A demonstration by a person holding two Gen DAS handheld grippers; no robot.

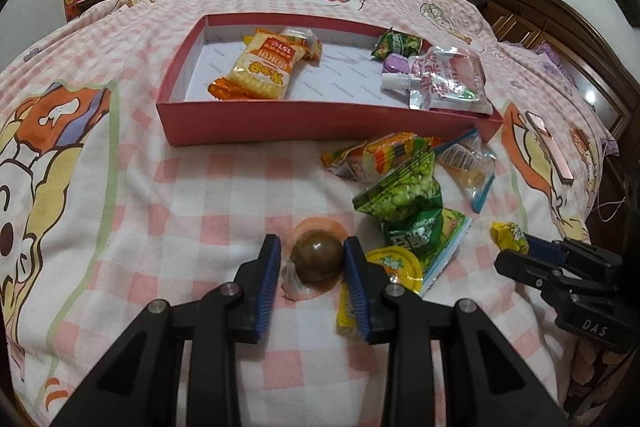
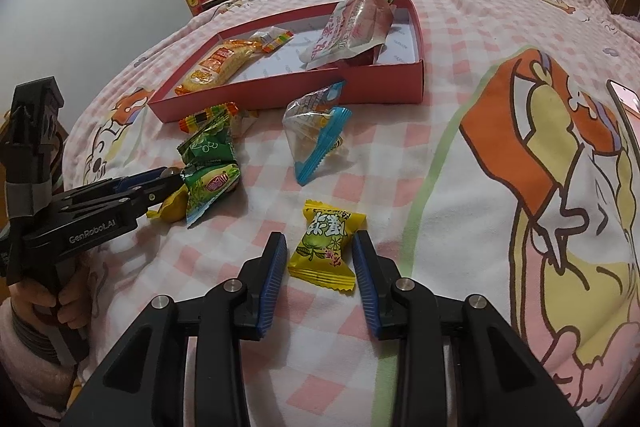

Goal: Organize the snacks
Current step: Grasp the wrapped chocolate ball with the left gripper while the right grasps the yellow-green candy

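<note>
Left hand-held gripper [image 1: 308,259] clamps brown jelly cup [image 1: 316,261] | right hand-held gripper [image 2: 320,255] clamps yellow candy [image 2: 326,245]

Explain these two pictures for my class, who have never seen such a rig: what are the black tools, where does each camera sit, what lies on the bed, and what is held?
There is no robot here. A person holds a two-finger gripper in each hand, and each gripper carries a wide-angle camera looking forward along its fingers.

In the left wrist view, the left gripper is closed around a brown jelly cup. In the right wrist view, the right gripper is closed on a yellow candy. Each gripper also shows at the edge of the other's picture.

Both snacks still rest on a pink checked bedspread. Further back stands a red box already holding a rice cracker pack and a pink drink pouch. Loose green snack packets lie between box and grippers.
</note>
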